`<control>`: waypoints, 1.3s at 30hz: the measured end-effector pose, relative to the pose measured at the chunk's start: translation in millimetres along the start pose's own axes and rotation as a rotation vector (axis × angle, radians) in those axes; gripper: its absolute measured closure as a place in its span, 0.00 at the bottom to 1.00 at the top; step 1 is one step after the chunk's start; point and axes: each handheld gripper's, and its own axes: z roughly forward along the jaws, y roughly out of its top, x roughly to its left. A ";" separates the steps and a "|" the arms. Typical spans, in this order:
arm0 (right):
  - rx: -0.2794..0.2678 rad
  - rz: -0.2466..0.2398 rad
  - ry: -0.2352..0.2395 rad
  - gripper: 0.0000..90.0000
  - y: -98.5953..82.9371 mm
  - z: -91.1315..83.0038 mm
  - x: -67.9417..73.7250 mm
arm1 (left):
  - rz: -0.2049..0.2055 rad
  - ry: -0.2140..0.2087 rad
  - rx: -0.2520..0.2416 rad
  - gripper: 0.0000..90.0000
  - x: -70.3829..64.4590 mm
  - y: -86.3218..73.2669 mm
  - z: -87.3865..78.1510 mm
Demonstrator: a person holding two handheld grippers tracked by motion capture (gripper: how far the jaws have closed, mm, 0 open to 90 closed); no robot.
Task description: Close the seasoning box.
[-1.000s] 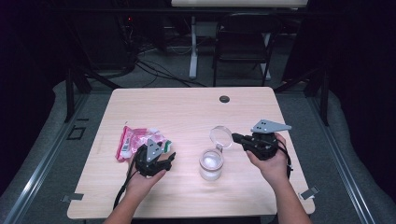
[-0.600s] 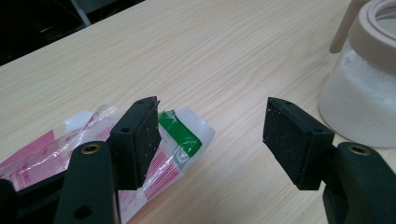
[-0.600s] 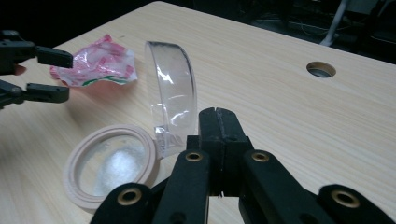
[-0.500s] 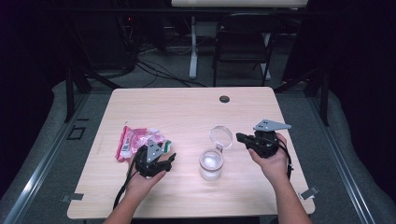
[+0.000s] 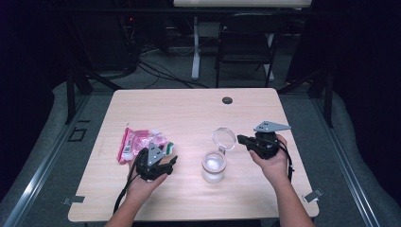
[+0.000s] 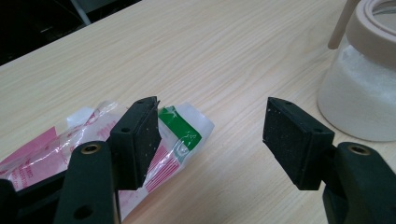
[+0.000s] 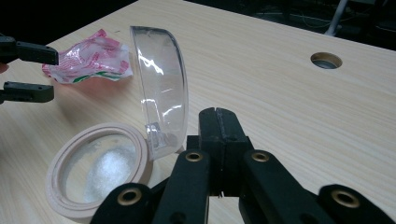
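A clear jar (image 5: 213, 166) holding white granules stands on the wooden table (image 5: 189, 111), its pale rim (image 7: 140, 156) uncovered. Its transparent hinged lid (image 5: 223, 138) is swung up and back (image 7: 161, 84). My right gripper (image 5: 239, 139) is shut, its jaws pressed together (image 7: 218, 119) just beside the lid's hinge tab, with nothing seen between them. My left gripper (image 5: 172, 161) is open, left of the jar (image 6: 359, 93). Its pads (image 6: 140, 140) hover over the corner of a pink, white and green plastic bag (image 6: 180, 135) lying flat (image 5: 137, 142) on the table.
A round cable hole (image 5: 227, 100) sits near the table's far edge. Beyond the table stand a dark chair (image 5: 246, 42) and floor cables. Bare wood lies between the jar and the far edge.
The right hand has shifted only slightly beside the open lid. The left gripper has stayed where it was.
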 end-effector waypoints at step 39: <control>0.008 -0.016 0.011 1.00 -1.1 8.6 7.5 | 0.002 0.003 -0.004 0.40 -1.2 -0.2 0.1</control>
